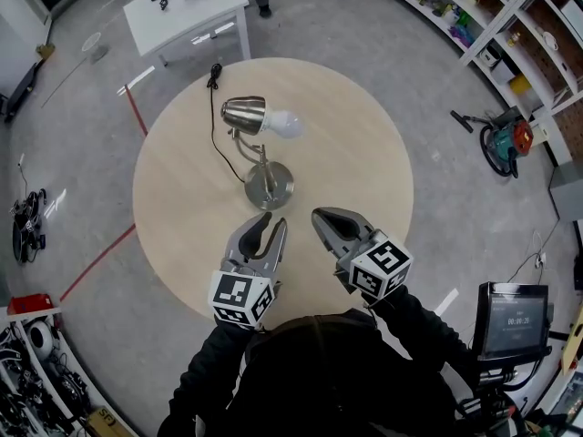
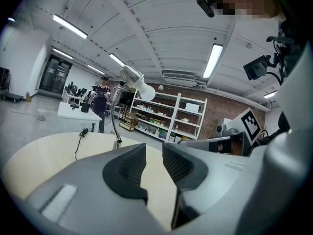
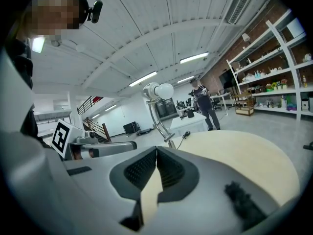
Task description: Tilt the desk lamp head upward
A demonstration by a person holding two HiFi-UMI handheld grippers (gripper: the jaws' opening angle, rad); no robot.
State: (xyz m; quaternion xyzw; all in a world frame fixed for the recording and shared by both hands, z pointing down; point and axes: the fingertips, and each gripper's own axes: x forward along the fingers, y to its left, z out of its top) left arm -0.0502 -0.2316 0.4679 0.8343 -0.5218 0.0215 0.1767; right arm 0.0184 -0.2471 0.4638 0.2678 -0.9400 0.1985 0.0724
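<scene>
Open tabletop rings the desk lamp (image 1: 263, 162) on all sides: it stands near the middle of the round wooden table (image 1: 173, 212), well in from every edge, with the widest bare stretches to left and right. Its black cord (image 1: 217, 139) trails away to a plug lying at the far rim. The metal head (image 1: 244, 114) sits above the far side of the round base (image 1: 273, 189), white bulb (image 1: 288, 124) pointing to our right. We hold both grippers side by side over the near part of the table, tips toward the base but apart from it. Our left gripper (image 1: 271, 224) has its jaws partway apart with nothing between them; our right gripper (image 1: 322, 216) has its jaws pressed together, holding nothing. Grey floor with a red tape line (image 1: 96, 262) surrounds the table; a white table (image 1: 187, 16) stands beyond it, shelves (image 1: 510, 25) to the right.
</scene>
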